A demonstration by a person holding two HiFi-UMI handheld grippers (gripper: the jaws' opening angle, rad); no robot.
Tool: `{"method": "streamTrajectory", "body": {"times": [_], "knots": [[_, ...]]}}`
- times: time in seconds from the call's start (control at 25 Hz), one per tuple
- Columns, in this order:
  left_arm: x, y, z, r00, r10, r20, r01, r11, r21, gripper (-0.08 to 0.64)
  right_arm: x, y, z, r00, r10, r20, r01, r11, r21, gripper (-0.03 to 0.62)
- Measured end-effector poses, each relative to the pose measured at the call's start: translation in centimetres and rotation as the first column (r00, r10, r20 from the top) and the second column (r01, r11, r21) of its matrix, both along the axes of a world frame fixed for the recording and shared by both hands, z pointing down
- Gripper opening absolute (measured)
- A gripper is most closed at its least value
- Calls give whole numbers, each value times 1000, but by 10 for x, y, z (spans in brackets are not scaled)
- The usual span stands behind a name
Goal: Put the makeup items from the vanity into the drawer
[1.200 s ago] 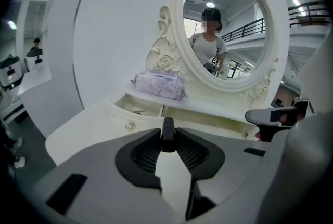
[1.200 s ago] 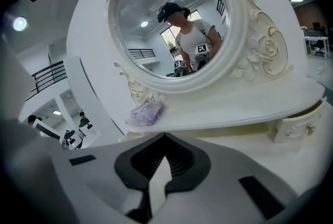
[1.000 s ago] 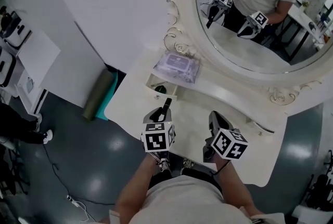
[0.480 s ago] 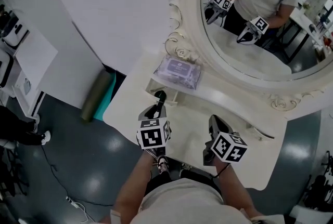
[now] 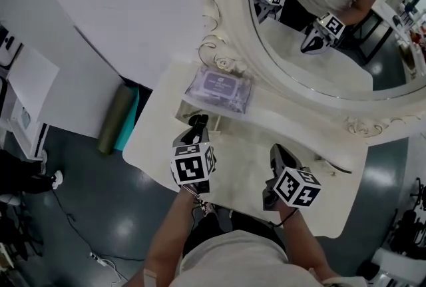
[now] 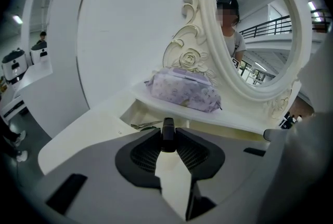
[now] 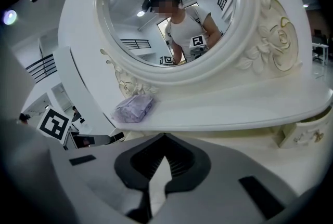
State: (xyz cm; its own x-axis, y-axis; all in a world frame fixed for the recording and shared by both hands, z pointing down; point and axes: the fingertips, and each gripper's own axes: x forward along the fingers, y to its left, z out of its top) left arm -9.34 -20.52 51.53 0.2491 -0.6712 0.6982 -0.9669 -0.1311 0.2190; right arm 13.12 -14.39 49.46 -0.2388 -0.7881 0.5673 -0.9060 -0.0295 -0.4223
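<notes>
Left gripper: the jaws are closed on a small dark makeup stick. It stands upright between the pads, with its top clear above them. The gripper tilts down toward the open drawer at the left end of the vanity.

In the head view the stick's tip lies against the drawer's front edge. Whether it is over the opening or just short of it cannot be settled from these angles. The stick is not in the drawer.

Drawer contents: a thin, pale metallic item lies along the front of the compartment, possibly tweezers. It is too small to identify.

Right gripper: the jaws meet at the tips with nothing between them. It is held above the vanity top to the right of the left gripper and apart from it, facing the mirror.

Raised shelf: it runs under the mirror, behind the drawer. A soft purple packet lies flat on it near the mirror's carved scroll base, and neither gripper touches it.

The mirror shows the person with both marker cubes raised before the torso.
</notes>
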Motion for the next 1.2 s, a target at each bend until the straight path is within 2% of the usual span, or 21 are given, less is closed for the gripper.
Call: {"method": "streamTrajectory", "body": {"times": [0.24,0.4,0.6,0.76,1.2], "knots": [[10,-10,6,1000,7,-15,-7,1000,-15,98,12,1,5,1000,27,2,-27,999,-18,17],[13,-14,5,999,4,-33,-3,1000,7,101,19,3,5,999,41,-1,-41,999,-18,17],[14,-15,-1,999,13,-35,-11,999,46,164,25,9,5,999,52,-5,-52,998,-19,17],[10,-8,-7,999,-4,-42,7,998,67,189,21,12,4,999,40,-2,-40,999,-13,17],[-12,25,-19,998,-59,-39,62,994,90,189,2,32,-8,1000,-4,8,4,1000,23,17]]}}
